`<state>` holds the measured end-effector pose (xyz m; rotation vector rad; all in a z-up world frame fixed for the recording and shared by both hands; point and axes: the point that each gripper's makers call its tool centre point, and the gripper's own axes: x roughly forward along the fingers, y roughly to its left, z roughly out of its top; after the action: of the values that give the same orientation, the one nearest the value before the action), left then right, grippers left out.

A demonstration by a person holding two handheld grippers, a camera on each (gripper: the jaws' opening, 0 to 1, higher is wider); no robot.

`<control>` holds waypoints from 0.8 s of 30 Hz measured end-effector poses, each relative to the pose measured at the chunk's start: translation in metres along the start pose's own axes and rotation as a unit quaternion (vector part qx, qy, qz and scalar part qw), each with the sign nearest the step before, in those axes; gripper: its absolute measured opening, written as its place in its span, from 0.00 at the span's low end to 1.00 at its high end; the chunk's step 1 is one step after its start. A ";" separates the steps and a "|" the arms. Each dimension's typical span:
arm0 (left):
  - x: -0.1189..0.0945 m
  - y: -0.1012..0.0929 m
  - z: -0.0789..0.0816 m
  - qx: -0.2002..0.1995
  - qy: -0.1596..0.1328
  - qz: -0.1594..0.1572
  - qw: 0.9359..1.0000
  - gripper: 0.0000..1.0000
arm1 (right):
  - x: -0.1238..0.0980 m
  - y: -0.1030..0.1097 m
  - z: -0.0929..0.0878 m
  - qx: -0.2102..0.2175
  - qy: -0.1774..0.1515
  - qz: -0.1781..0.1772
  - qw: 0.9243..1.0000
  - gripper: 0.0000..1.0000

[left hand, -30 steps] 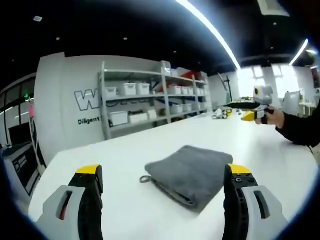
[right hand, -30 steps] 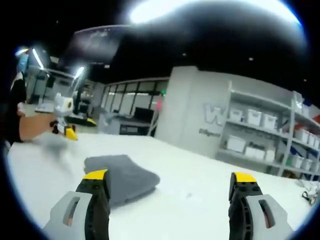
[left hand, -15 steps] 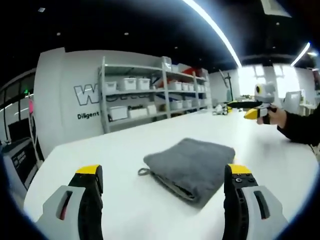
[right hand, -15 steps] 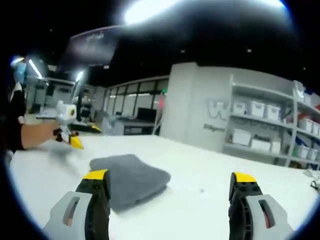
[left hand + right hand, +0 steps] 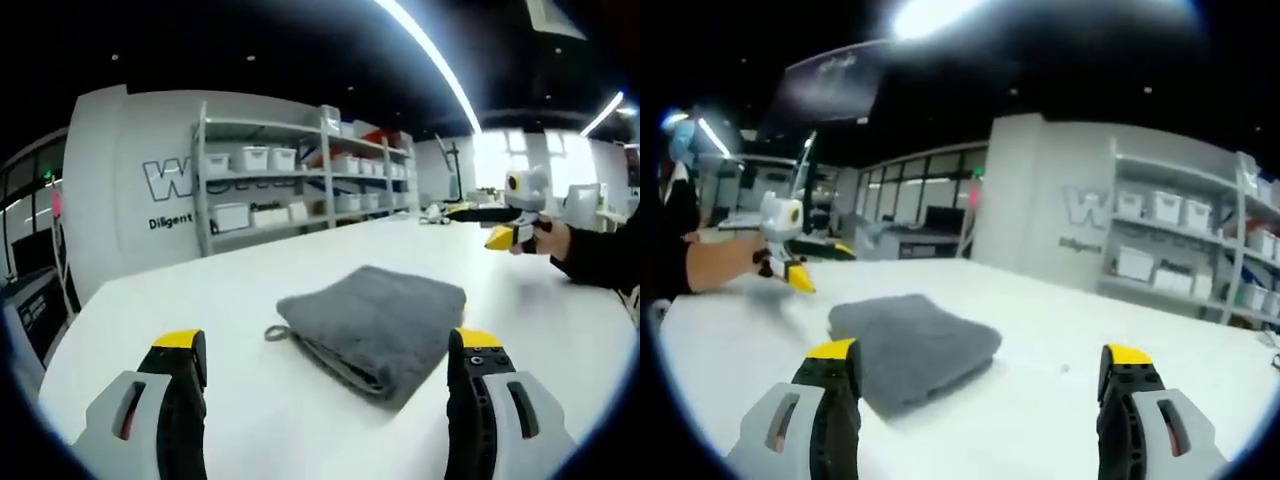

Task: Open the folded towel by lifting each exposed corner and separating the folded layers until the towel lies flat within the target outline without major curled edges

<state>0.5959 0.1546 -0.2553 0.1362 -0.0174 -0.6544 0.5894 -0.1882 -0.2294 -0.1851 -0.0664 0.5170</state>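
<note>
folded grey towel (image 5: 912, 347) on white table (image 5: 1060, 410), right gripper (image 5: 980, 400) fingers apart

A white table (image 5: 250, 290) carries 1 folded grey towel (image 5: 375, 325), lying flat on its top.

My left claw (image 5: 318, 385) has two chunky jaws in pale grey plastic, each with a black inner face and a bright yellow cap at the tip. A narrow slot with a reddish mark sits in the grey shell of each jaw, and small screws dot the black face of one. My right claw (image 5: 980, 395) is built the same: grey shells, black inner sides, yellow tips, slotted flanks. Seen from the left gripper view, that right claw is a black and yellow body, and my sleeve (image 5: 598, 258) is black.
</note>
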 end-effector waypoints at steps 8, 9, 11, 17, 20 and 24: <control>0.012 -0.007 -0.037 -0.007 0.033 -0.006 0.999 0.99 | 0.011 0.020 -0.031 -0.023 0.021 0.021 0.999 1.00; 0.012 -0.007 -0.038 -0.005 0.035 -0.006 0.999 0.98 | 0.011 0.018 -0.033 -0.009 0.023 0.014 1.000 1.00; 0.009 -0.011 -0.039 -0.007 0.038 -0.003 0.999 0.98 | 0.011 0.018 -0.036 0.016 0.019 0.022 0.999 1.00; 0.016 -0.014 -0.060 -0.017 0.057 -0.010 0.998 0.97 | 0.021 0.050 -0.050 0.010 0.031 0.047 0.998 1.00; 0.018 -0.021 -0.064 -0.022 0.061 -0.024 0.998 0.96 | 0.027 0.060 -0.064 0.015 0.047 0.059 0.997 0.99; 0.019 -0.030 -0.076 -0.022 0.073 -0.027 0.997 0.95 | 0.029 0.057 -0.071 0.021 0.052 0.058 0.997 0.93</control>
<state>0.5973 0.1283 -0.3352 0.1417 0.1421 -0.6974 0.5943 -0.1364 -0.3096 -0.1751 0.0569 0.6226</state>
